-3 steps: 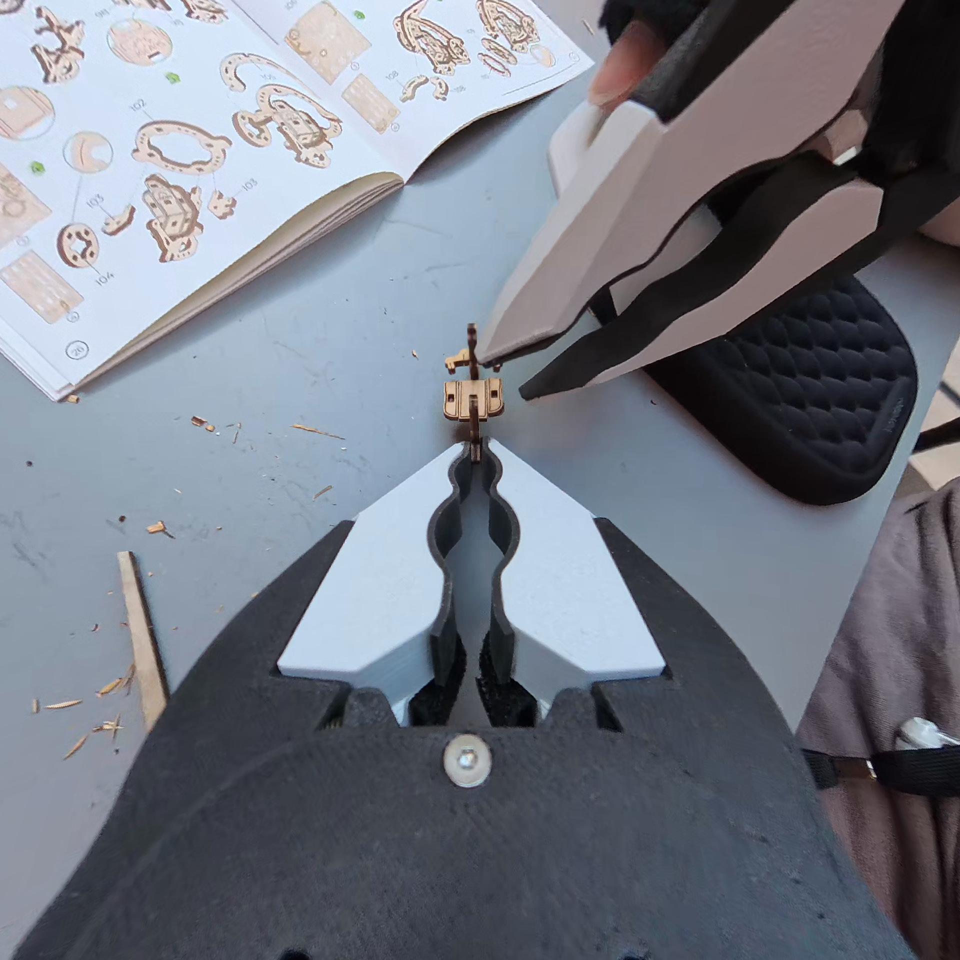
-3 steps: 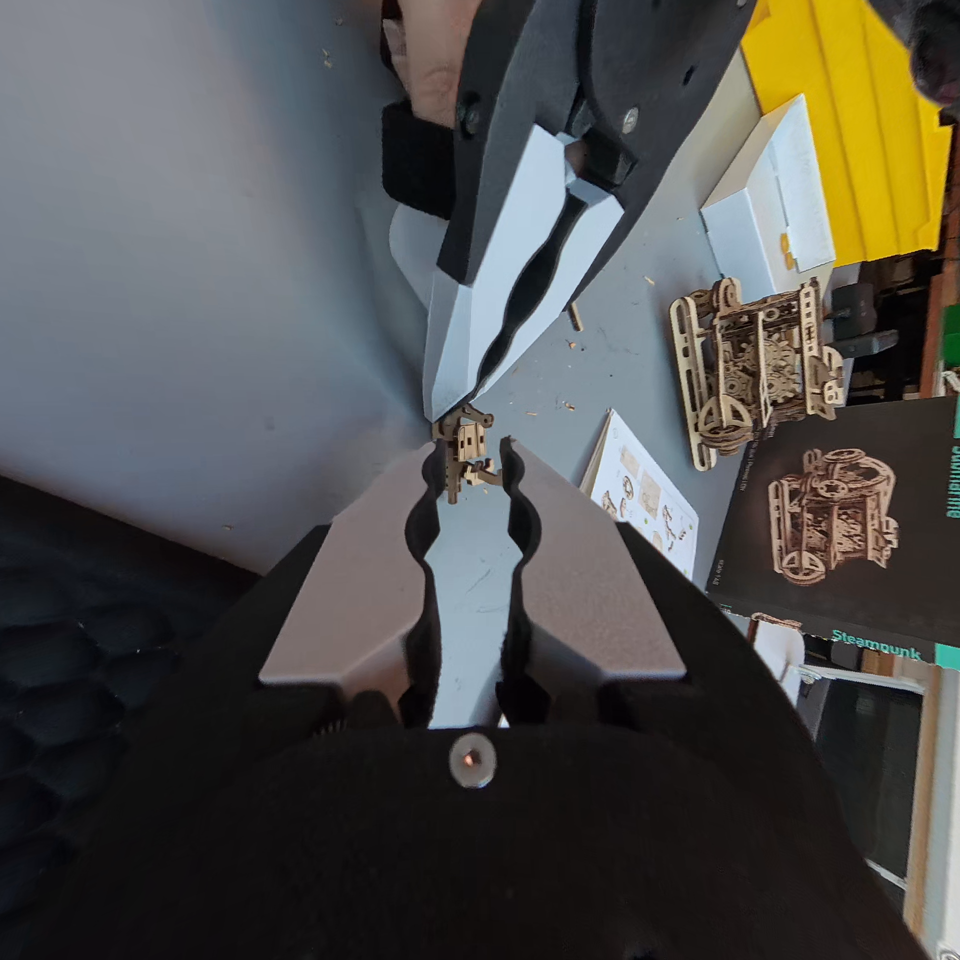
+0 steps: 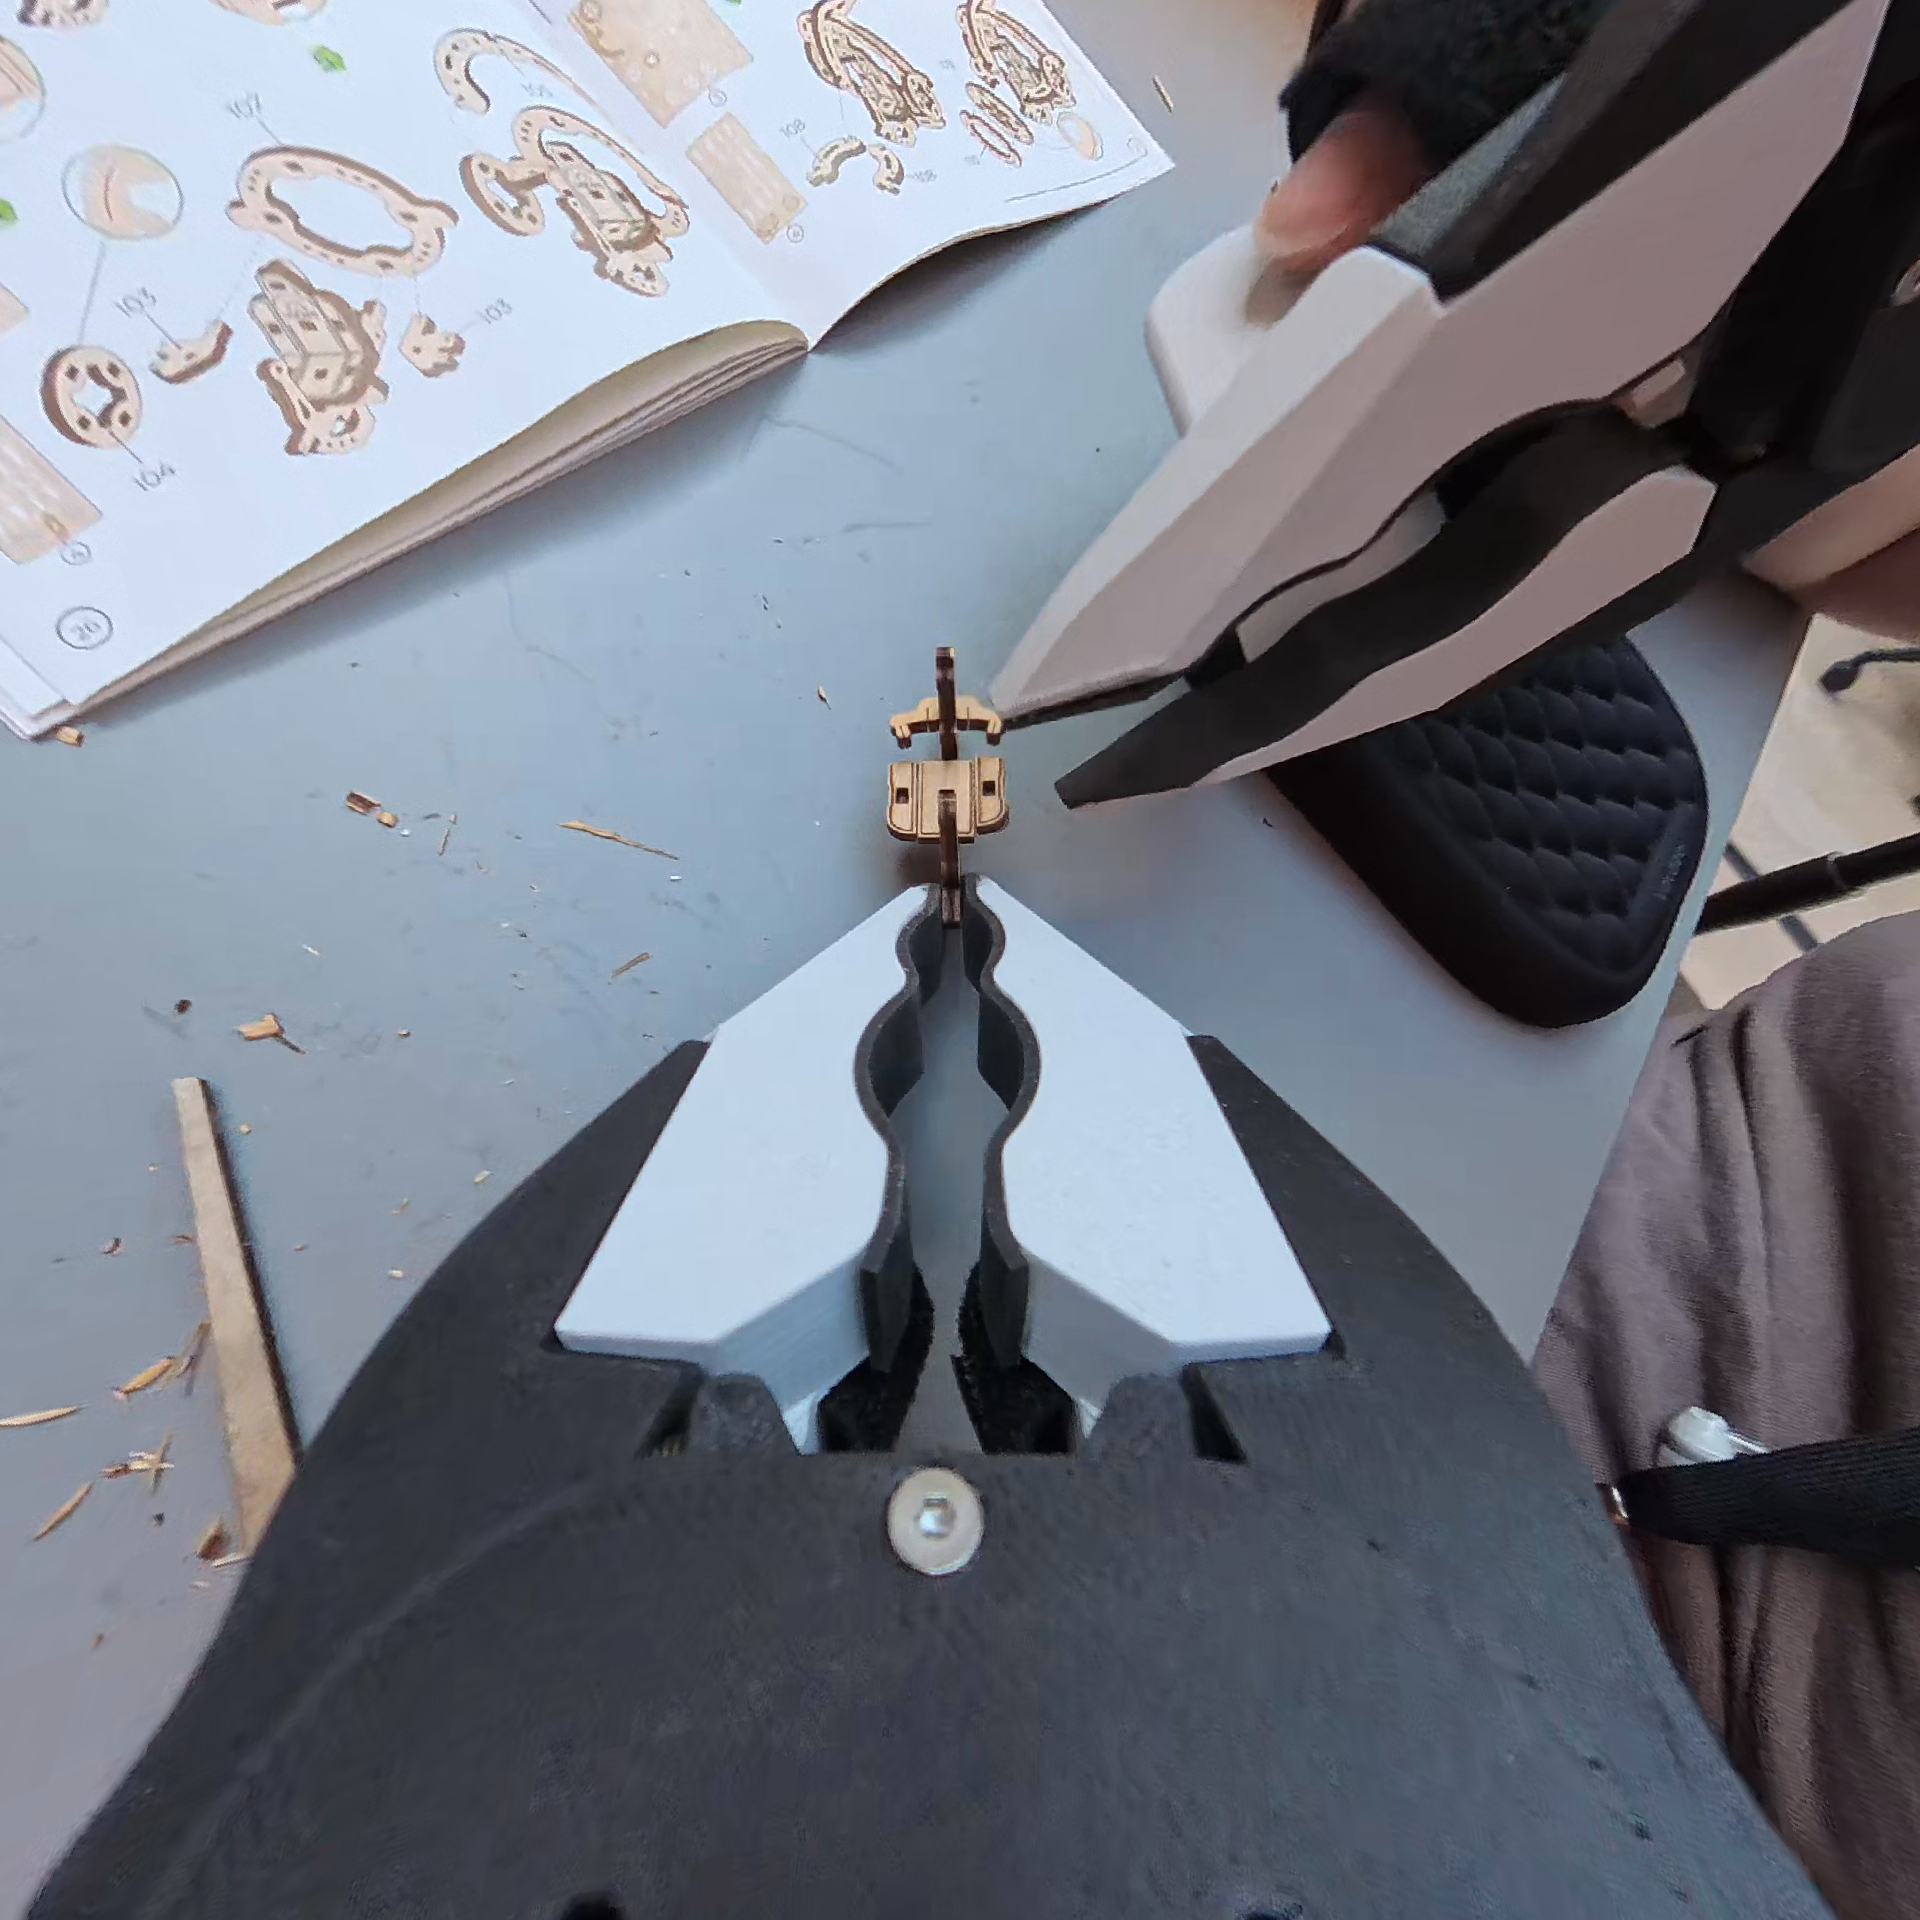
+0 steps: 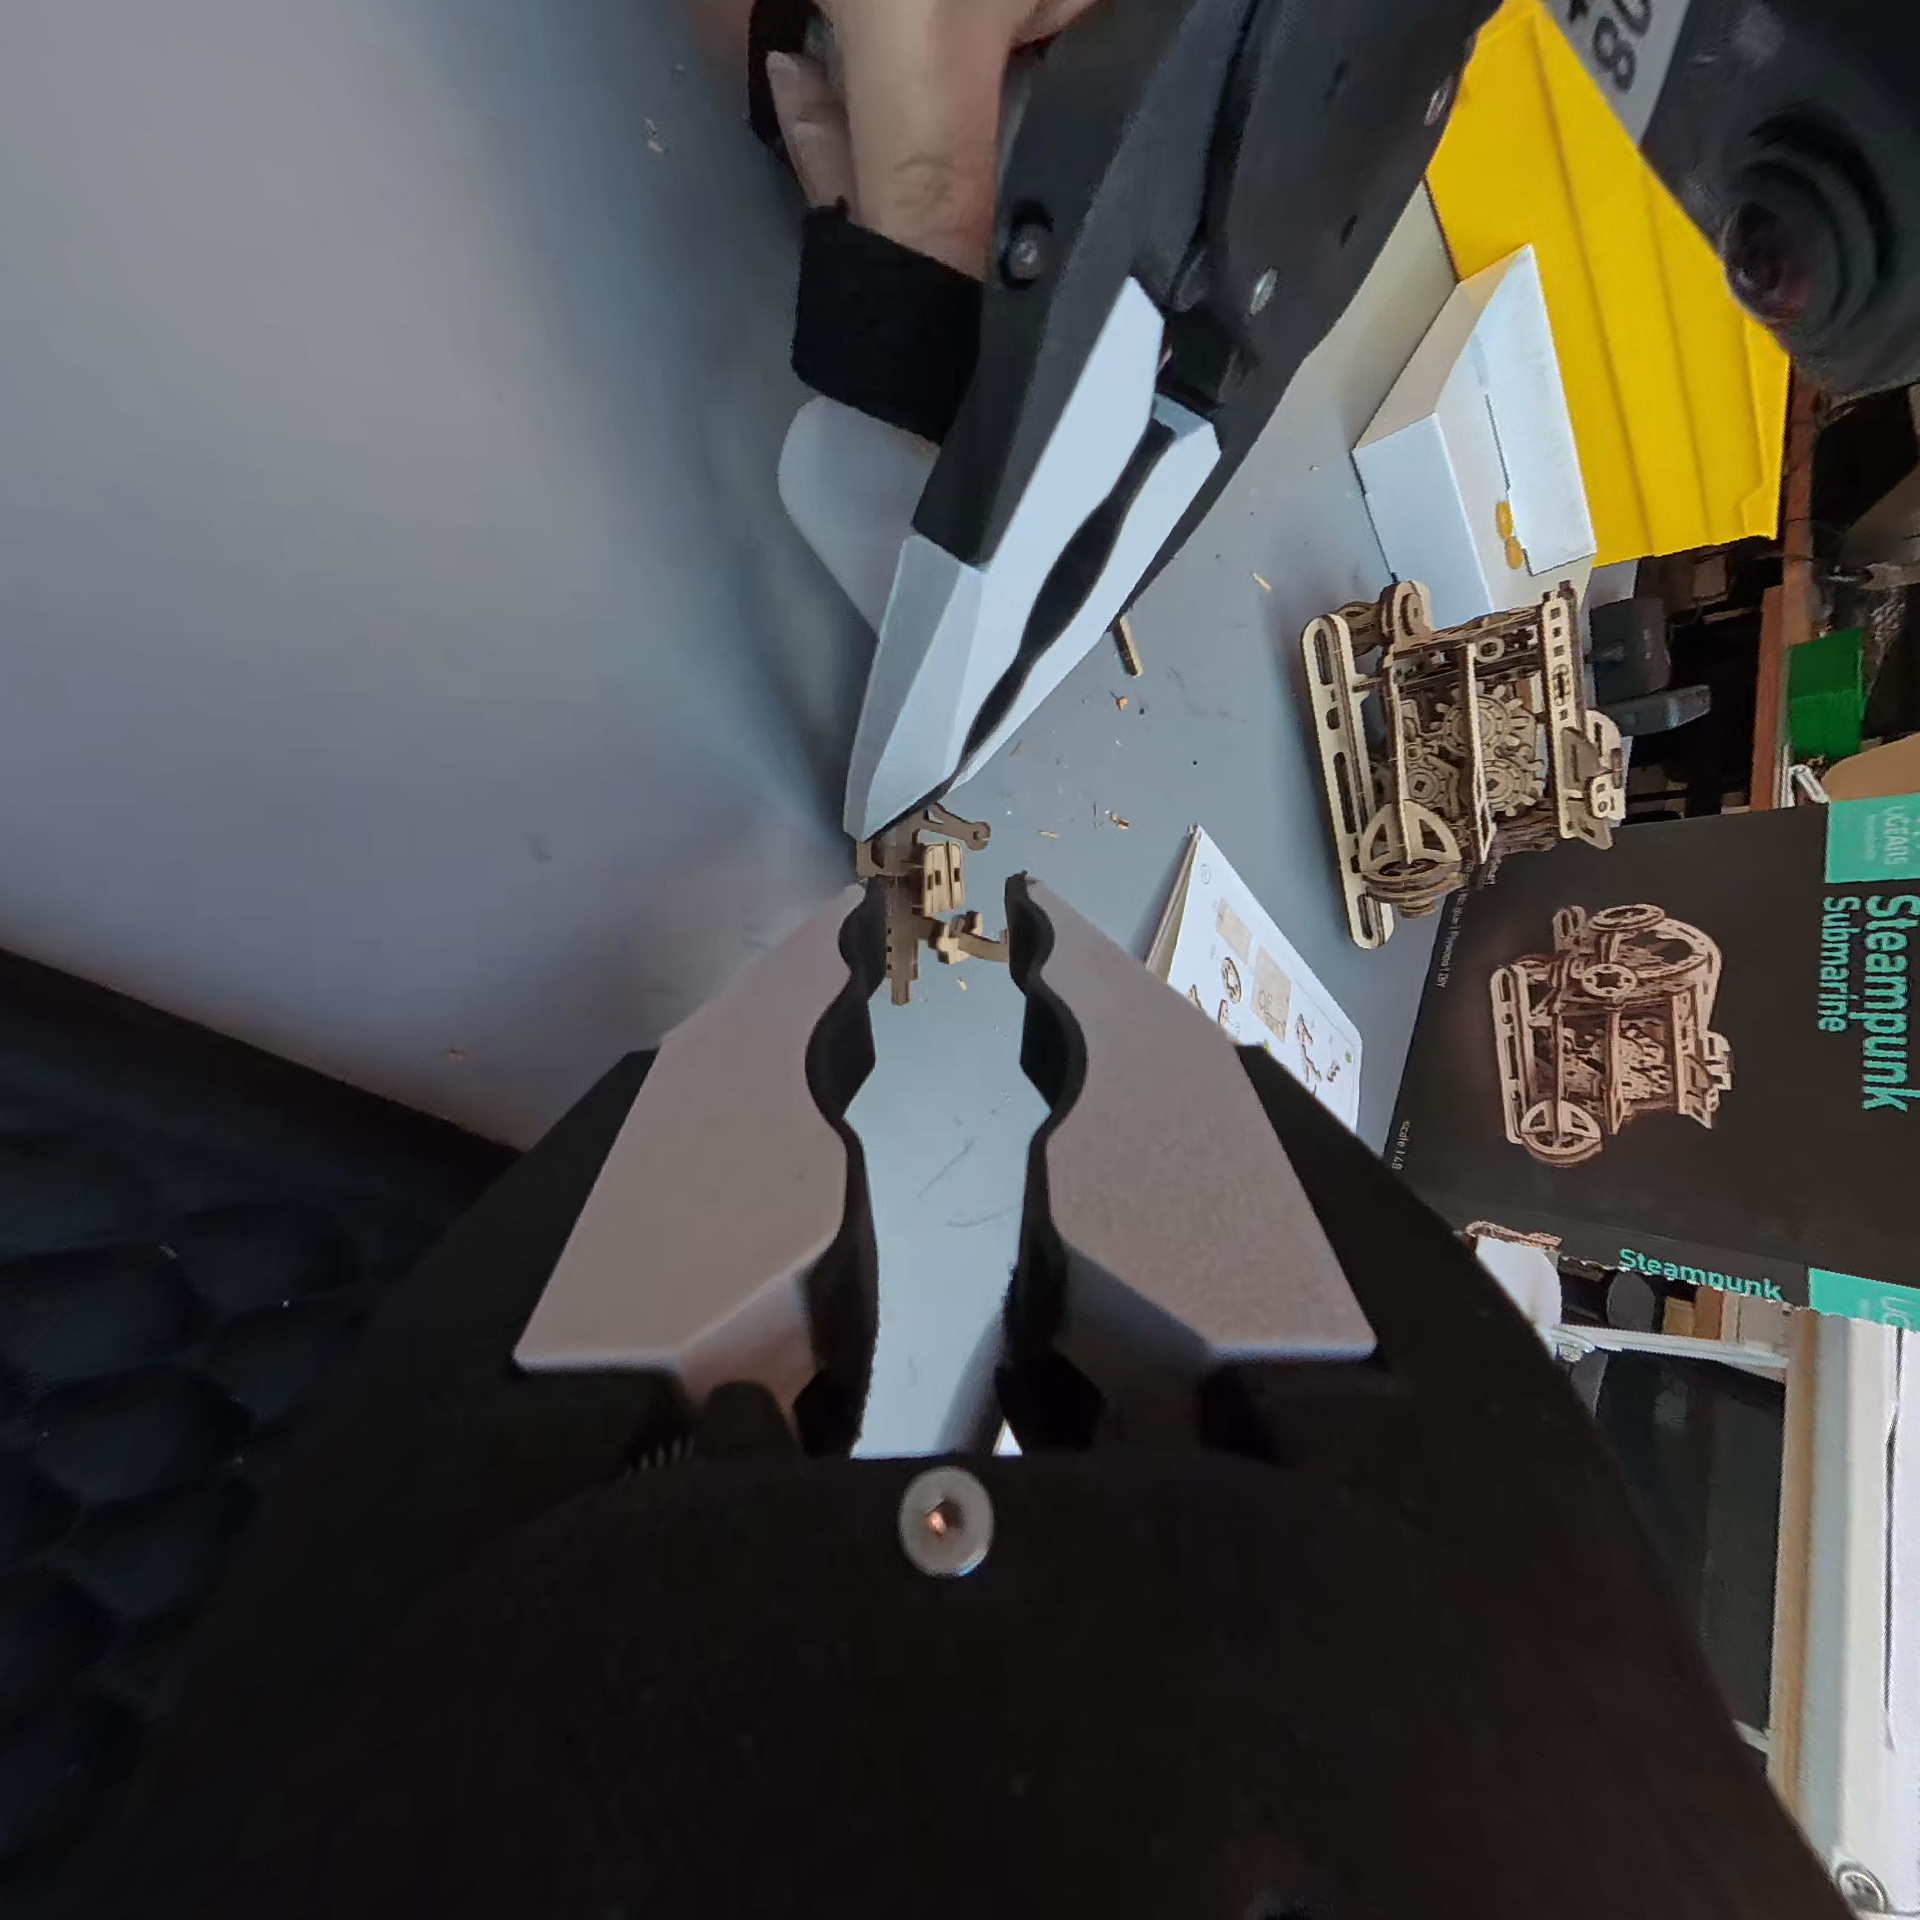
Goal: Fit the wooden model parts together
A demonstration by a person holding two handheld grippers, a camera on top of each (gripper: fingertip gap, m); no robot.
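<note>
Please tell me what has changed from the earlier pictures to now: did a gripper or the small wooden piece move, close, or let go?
Almost nothing visibly changed. The left gripper stays shut on the small wooden assembly, held above the grey table. The right gripper stays open, its tips at the assembly's side, one fingertip touching it. The instruction booklet lies where it was.

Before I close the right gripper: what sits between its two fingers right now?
In the right wrist view, the small wooden assembly sits between the open right gripper fingertips, with its stem pinched by the left gripper. Behind it is bare grey table.
</note>
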